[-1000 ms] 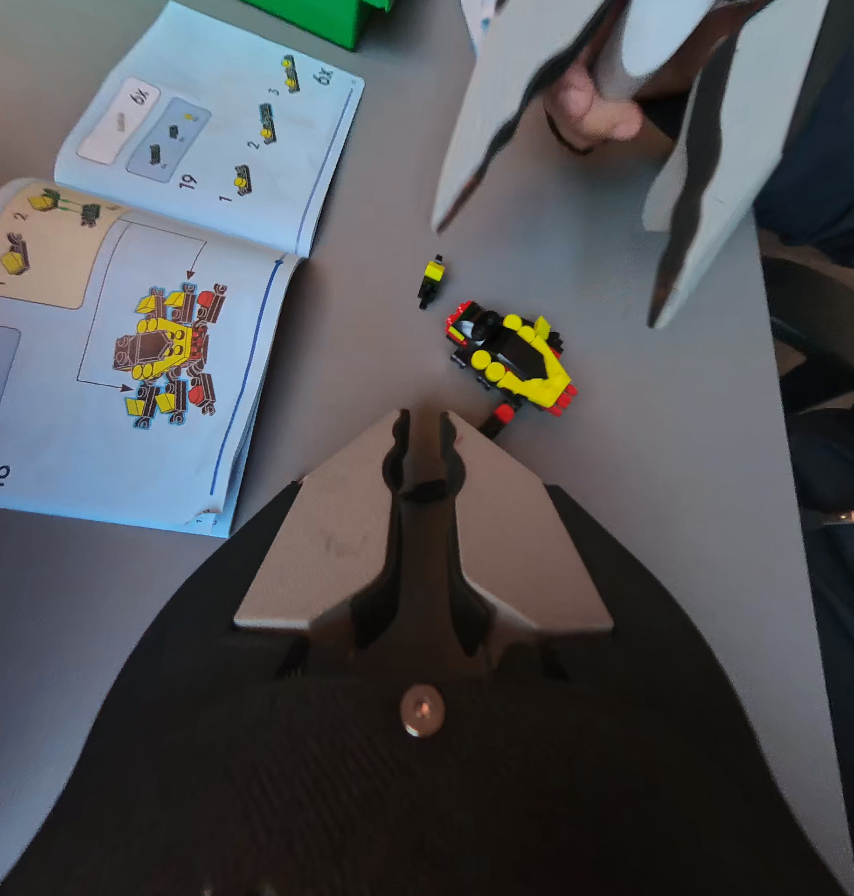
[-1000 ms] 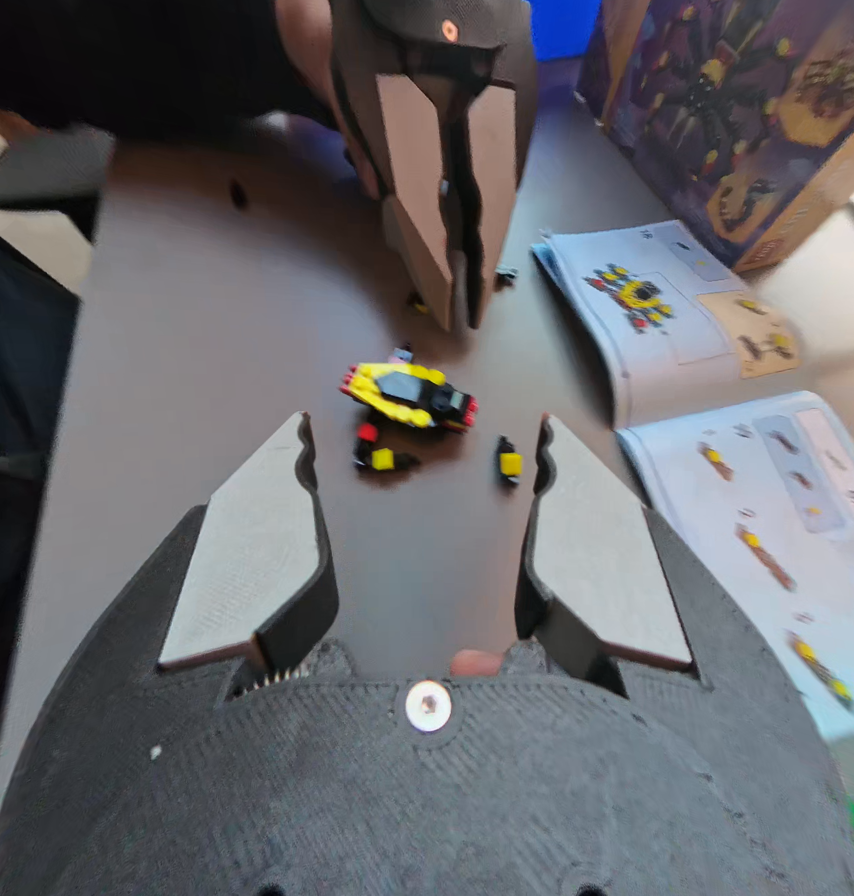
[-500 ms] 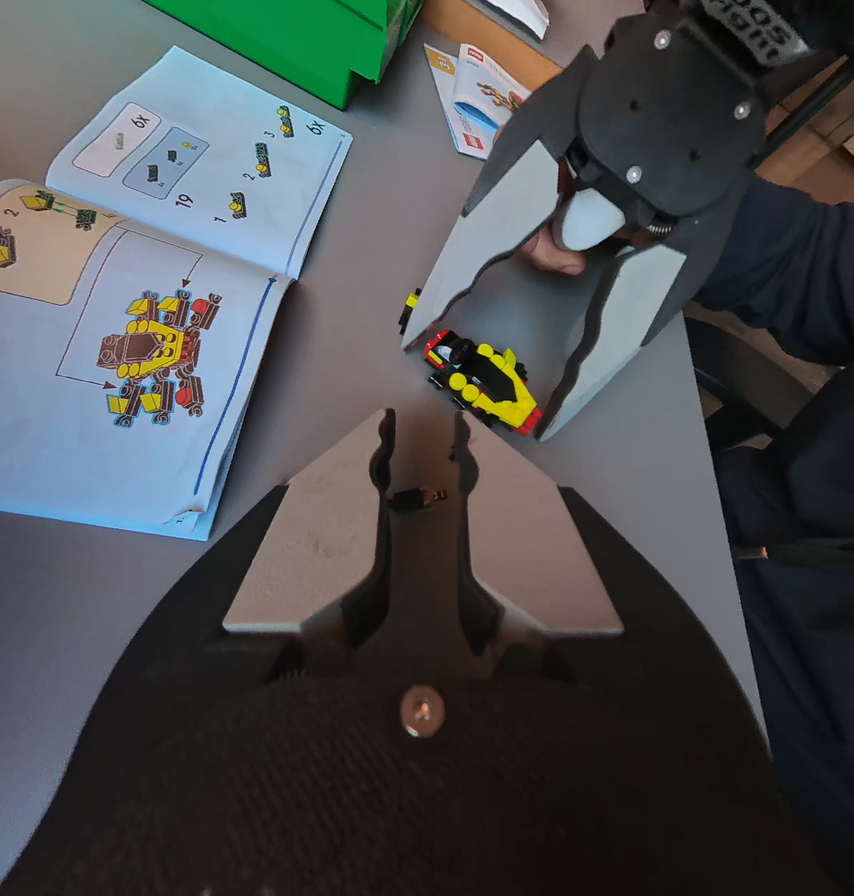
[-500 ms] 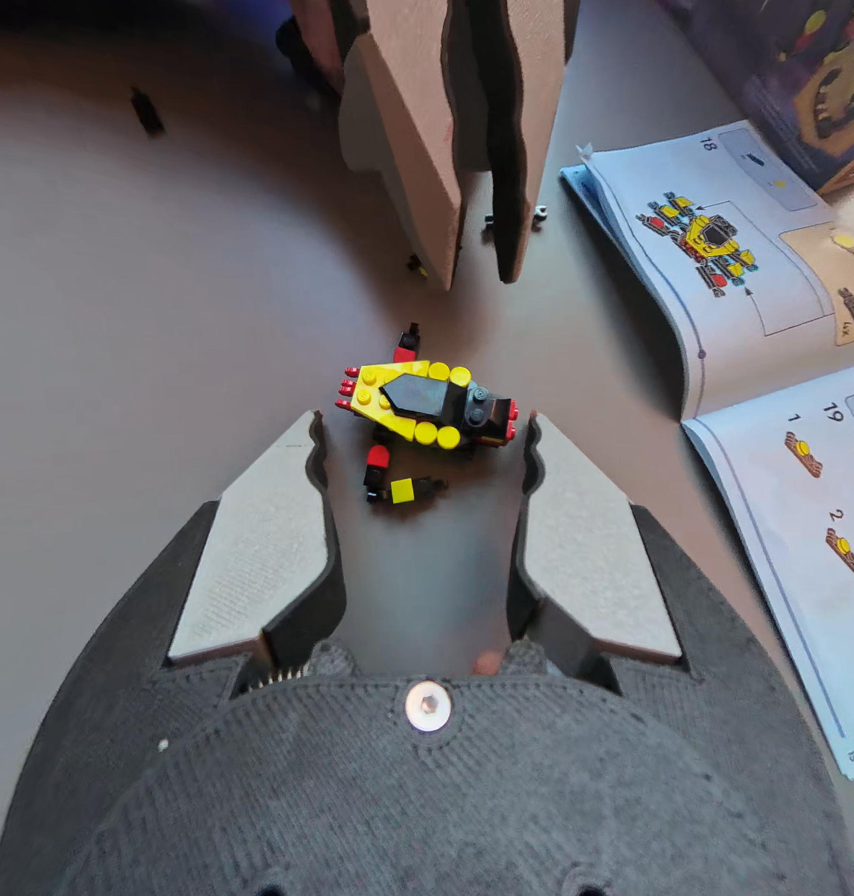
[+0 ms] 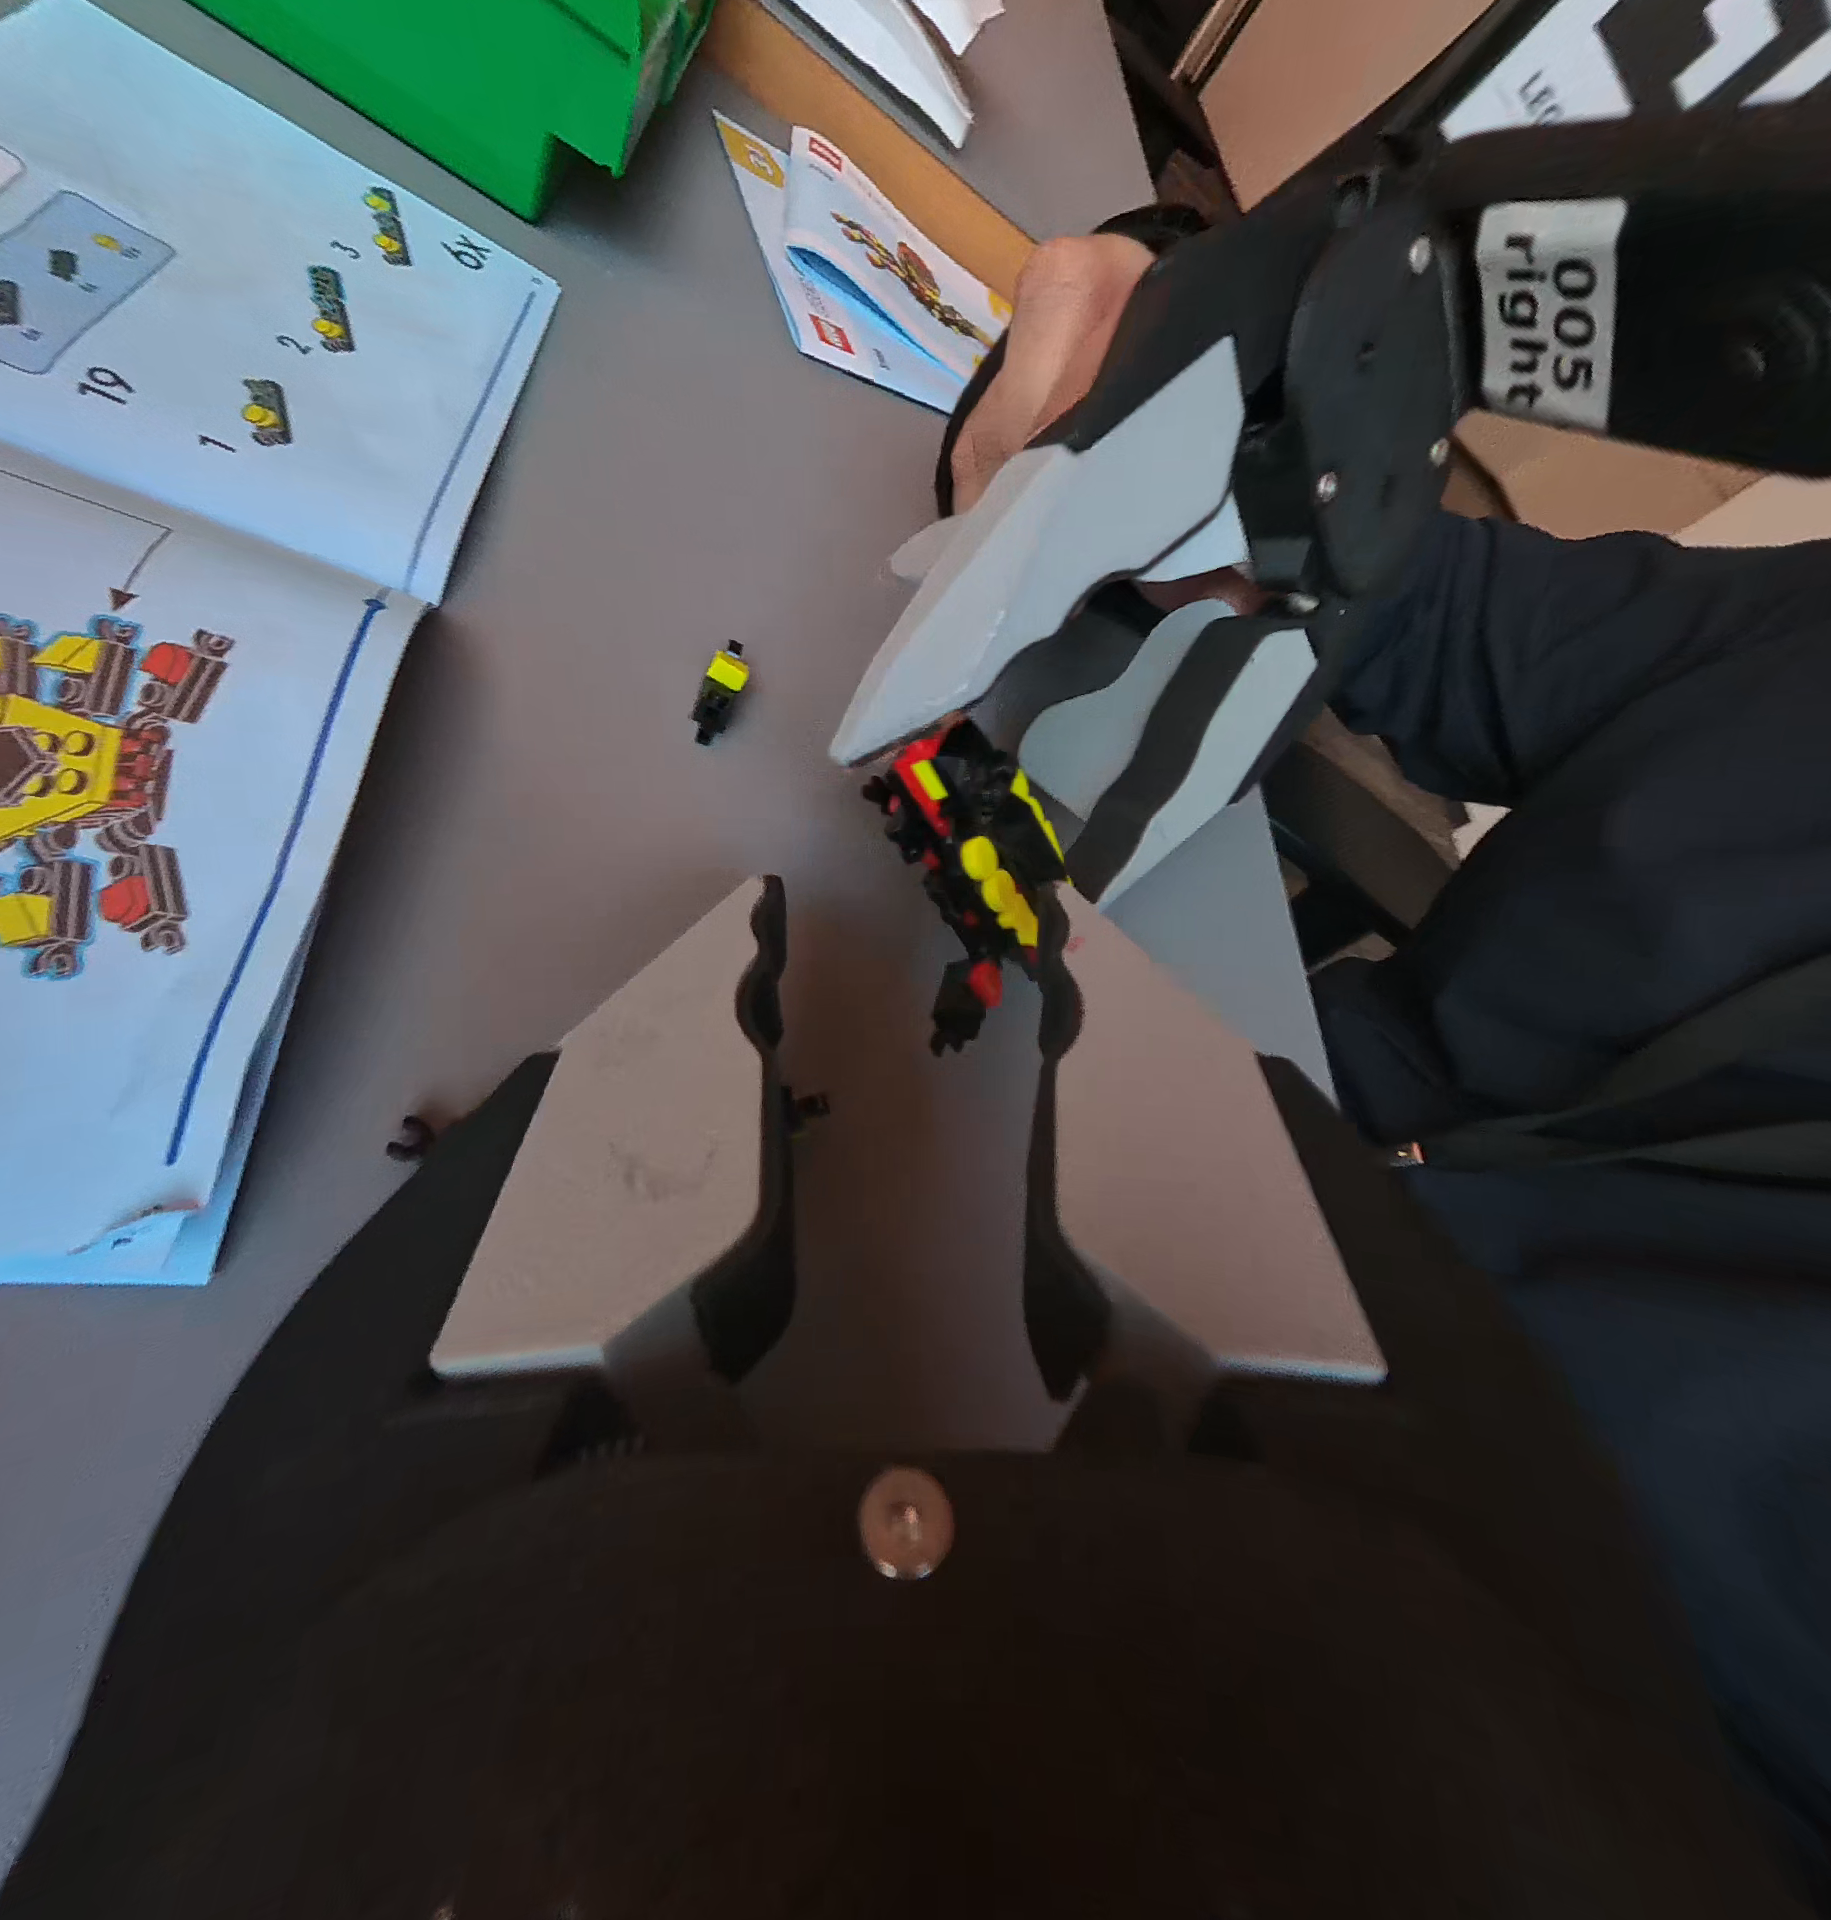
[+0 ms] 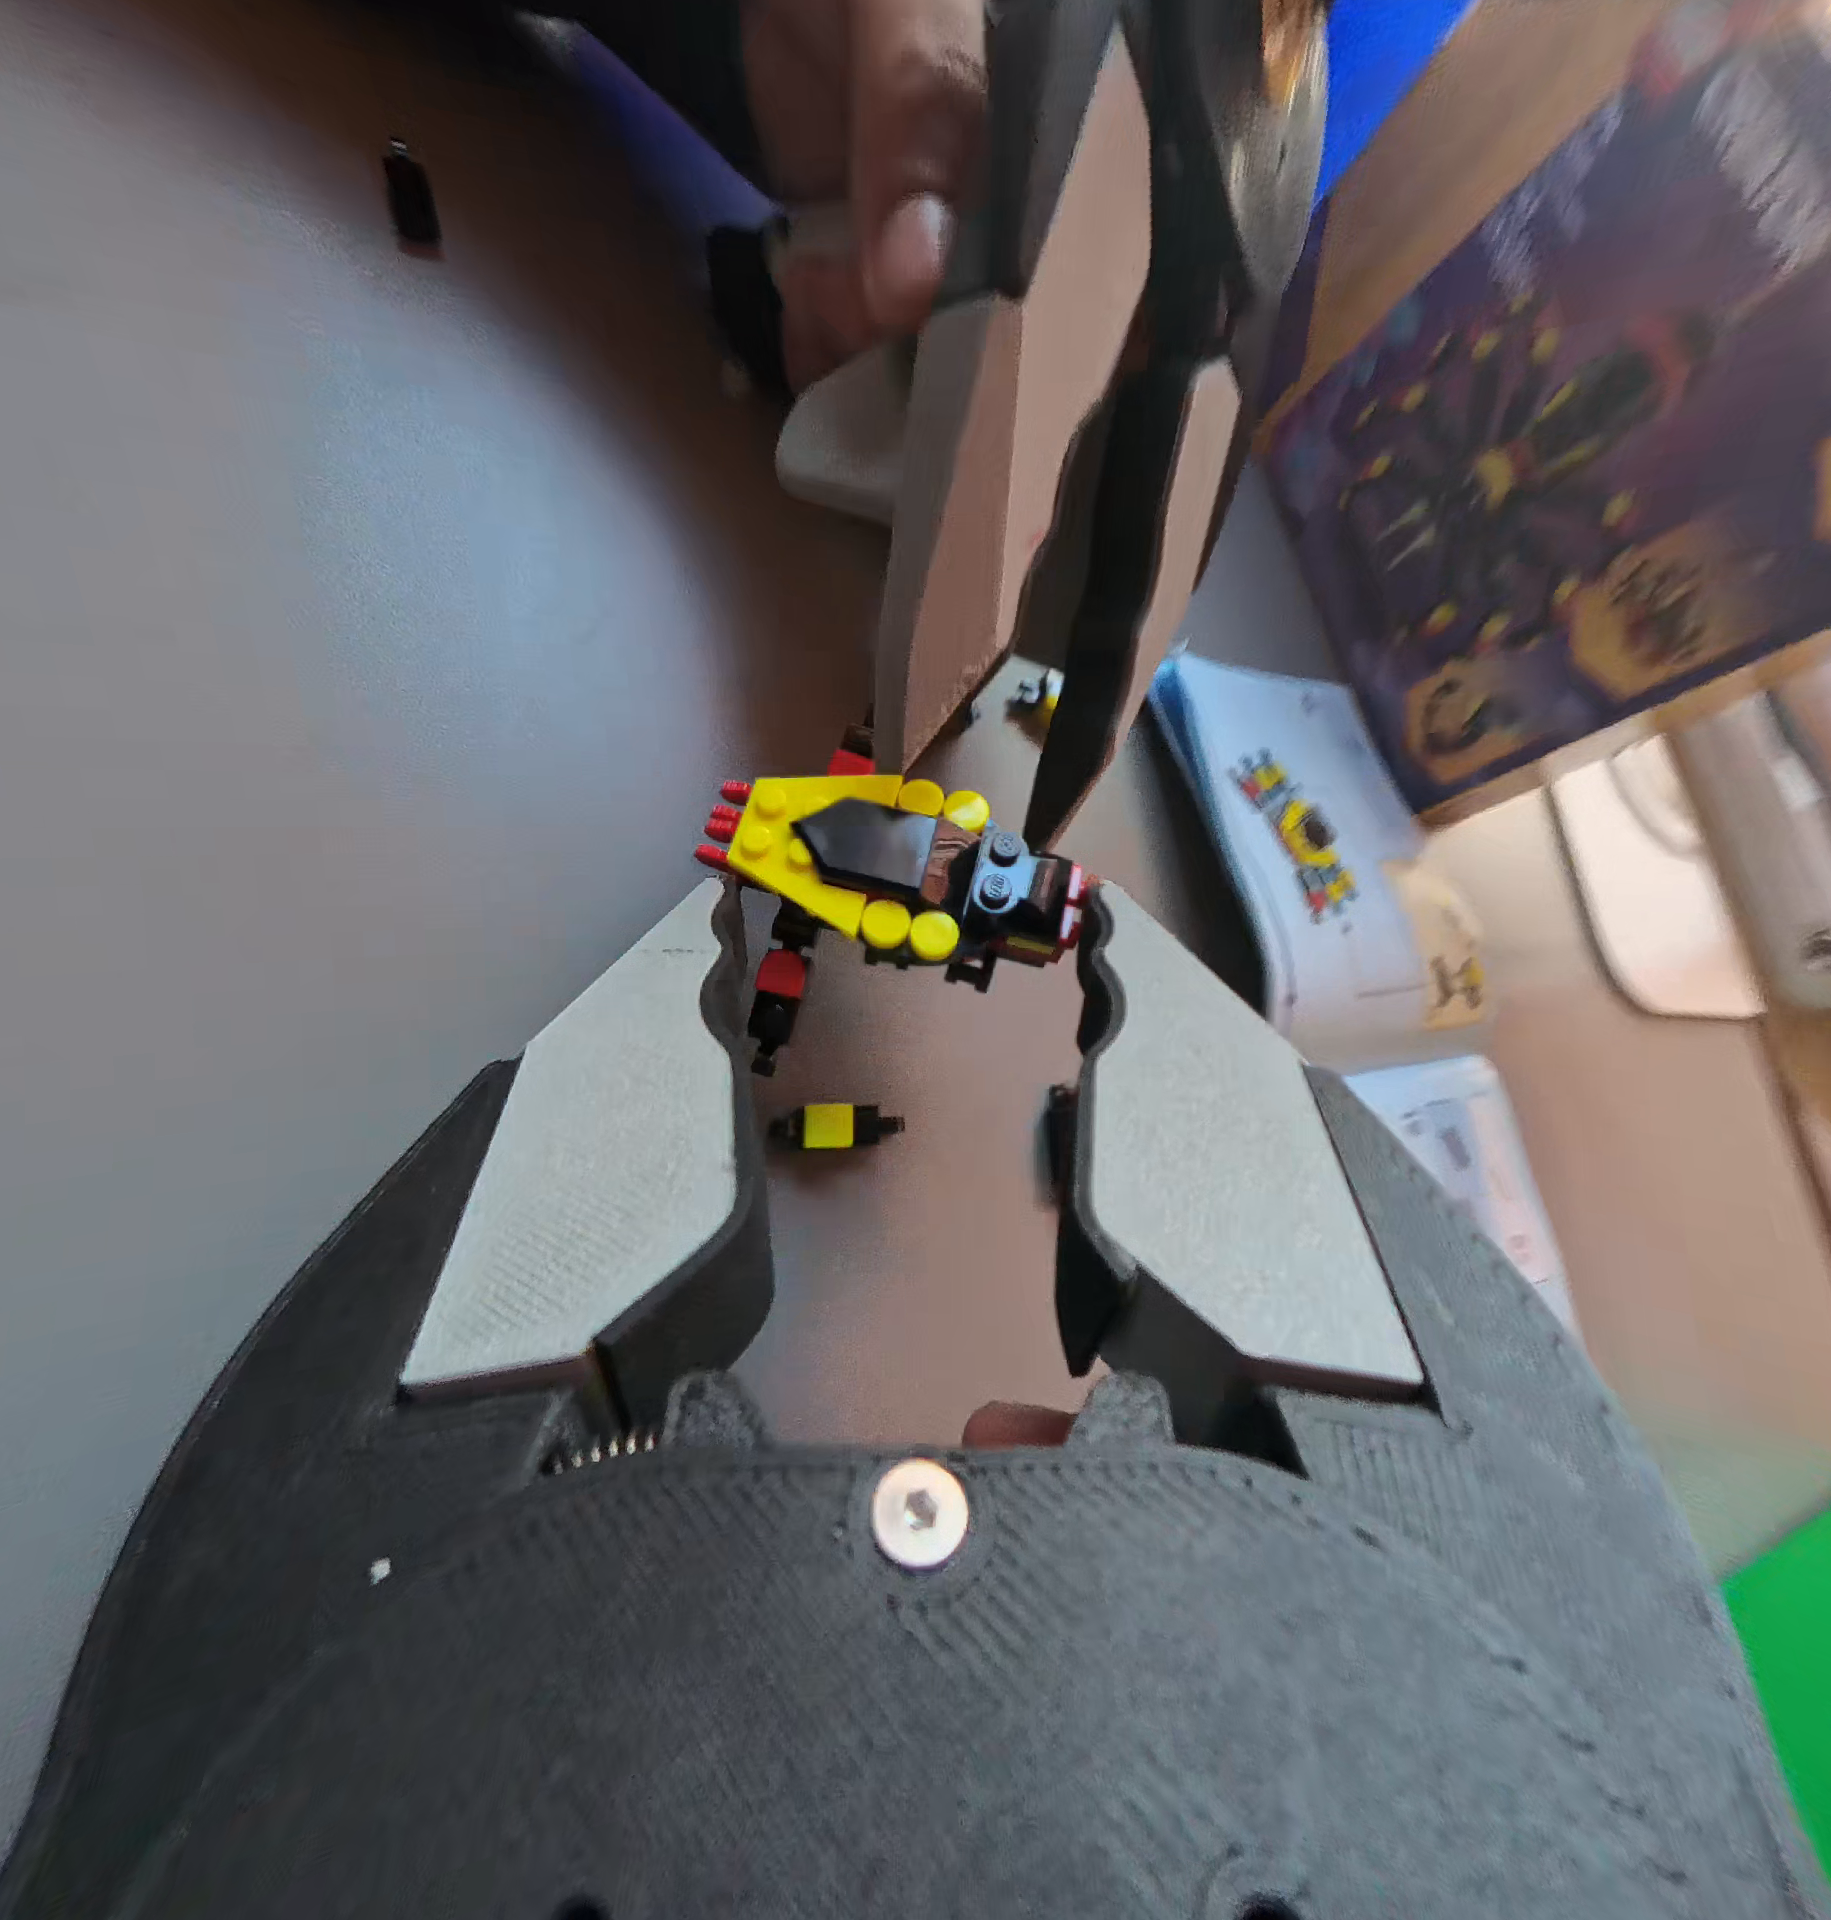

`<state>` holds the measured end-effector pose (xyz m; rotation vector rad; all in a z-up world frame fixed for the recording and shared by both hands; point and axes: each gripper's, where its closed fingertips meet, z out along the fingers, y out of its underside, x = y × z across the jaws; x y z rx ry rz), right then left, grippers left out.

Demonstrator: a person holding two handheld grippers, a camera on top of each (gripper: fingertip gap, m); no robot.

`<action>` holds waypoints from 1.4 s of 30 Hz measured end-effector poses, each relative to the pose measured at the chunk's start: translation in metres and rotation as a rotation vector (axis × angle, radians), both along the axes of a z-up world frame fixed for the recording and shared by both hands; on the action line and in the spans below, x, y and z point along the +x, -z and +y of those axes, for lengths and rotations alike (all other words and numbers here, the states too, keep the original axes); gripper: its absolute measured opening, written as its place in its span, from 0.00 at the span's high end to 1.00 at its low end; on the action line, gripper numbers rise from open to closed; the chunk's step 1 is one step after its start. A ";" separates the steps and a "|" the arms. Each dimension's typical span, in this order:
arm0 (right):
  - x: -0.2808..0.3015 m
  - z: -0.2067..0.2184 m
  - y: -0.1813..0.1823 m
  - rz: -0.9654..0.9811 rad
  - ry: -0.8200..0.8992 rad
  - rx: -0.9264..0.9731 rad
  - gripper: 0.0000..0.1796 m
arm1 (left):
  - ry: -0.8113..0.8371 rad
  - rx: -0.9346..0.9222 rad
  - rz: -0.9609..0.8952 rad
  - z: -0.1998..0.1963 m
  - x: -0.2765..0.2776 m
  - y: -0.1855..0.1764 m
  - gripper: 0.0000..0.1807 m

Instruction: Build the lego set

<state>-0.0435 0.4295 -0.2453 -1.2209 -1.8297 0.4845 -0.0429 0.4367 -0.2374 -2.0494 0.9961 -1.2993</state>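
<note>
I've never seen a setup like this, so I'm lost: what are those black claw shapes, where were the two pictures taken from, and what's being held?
No robot here: a person holds a two-finger claw in each hand, each with a camera looking along its fingers. One picture is from the left claw, open and empty. The other is from the right claw, closed on a yellow, black and red lego model. On the grey table lie a small yellow-and-black piece and an open instruction booklet.

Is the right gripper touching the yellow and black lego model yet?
Touching. In the right wrist view the right gripper has its fingertips against both ends of the lego model.
</note>
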 end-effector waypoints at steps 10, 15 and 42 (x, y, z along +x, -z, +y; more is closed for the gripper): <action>-0.006 -0.008 -0.027 0.109 -0.033 0.404 0.65 | 0.161 -0.078 -0.139 -0.031 0.020 -0.016 0.88; -0.003 -0.008 -0.028 0.128 -0.048 0.380 0.65 | 0.142 -0.071 -0.146 -0.028 0.017 -0.017 0.88; 0.036 0.061 0.029 -0.097 0.168 -0.184 0.96 | 0.023 -0.091 -0.302 -0.009 0.003 -0.036 0.88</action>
